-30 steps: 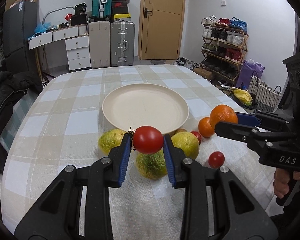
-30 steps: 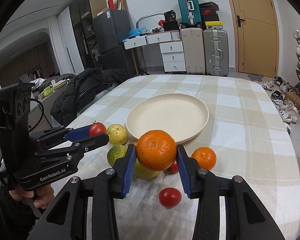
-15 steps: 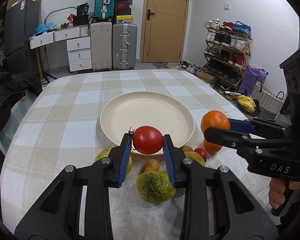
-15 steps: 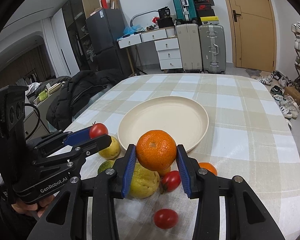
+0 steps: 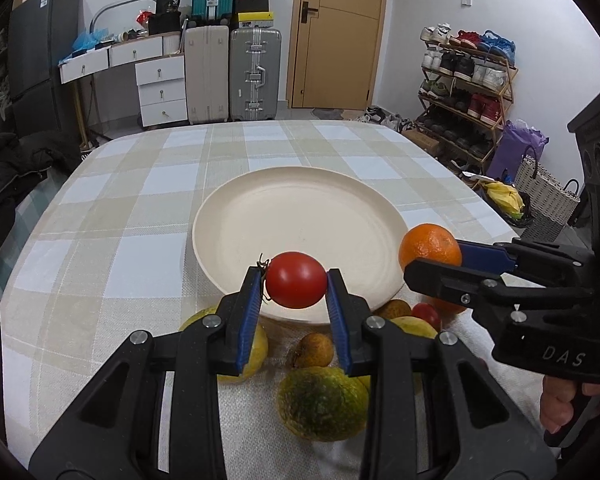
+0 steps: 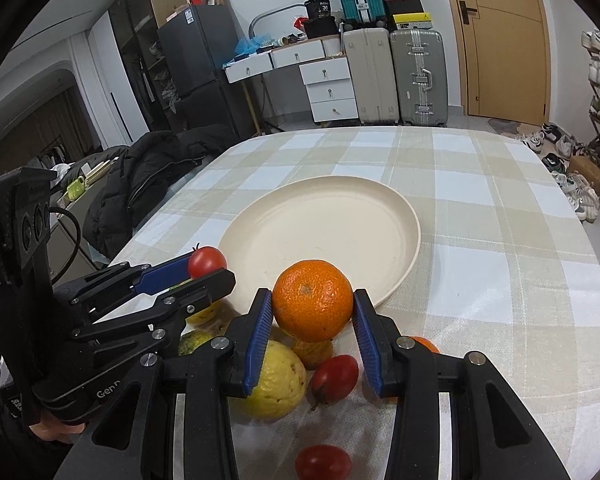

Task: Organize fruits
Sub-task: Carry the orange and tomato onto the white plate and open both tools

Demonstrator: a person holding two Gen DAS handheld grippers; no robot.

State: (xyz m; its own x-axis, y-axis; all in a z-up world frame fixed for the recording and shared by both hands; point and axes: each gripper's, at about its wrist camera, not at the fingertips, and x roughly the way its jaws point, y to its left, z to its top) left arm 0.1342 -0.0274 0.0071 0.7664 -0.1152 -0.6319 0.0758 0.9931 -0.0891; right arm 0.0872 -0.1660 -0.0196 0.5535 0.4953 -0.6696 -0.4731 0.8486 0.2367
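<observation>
Left hand-held gripper [image 5: 296, 286] is clamped on one red tomato [image 5: 296, 280], blue pads pressing both sides, held above the near rim of the cream plate [image 5: 300, 208]. Right hand-held gripper [image 6: 312, 316] is clamped on one orange [image 6: 311, 306], also over the plate's near edge. The plate itself has nothing on it – one plate, centred on the checked table [image 5: 100, 208]. Loose fruit on the table near the plate: one mottled green fruit [image 5: 322, 404], one yellow fruit [image 6: 274, 380], a second yellow-green one [image 5: 240, 348] mostly hidden behind the left fingers, one small brownish fruit [image 5: 314, 350], two more tomatoes [image 6: 334, 378] [image 6: 322, 462], and a second orange [image 6: 422, 344] of which only a sliver shows behind the right finger. So three tomatoes and two oranges in total; the yellow-green count is uncertain since the grippers cover part of the pile. A hand [image 5: 560, 404] on the right gripper's handle is cut off at the frame edge. Versus a second ago – both grippers have moved forward from over the fruit pile to the plate's edge, the plate looks larger and closer, and both grips are unchanged.
</observation>
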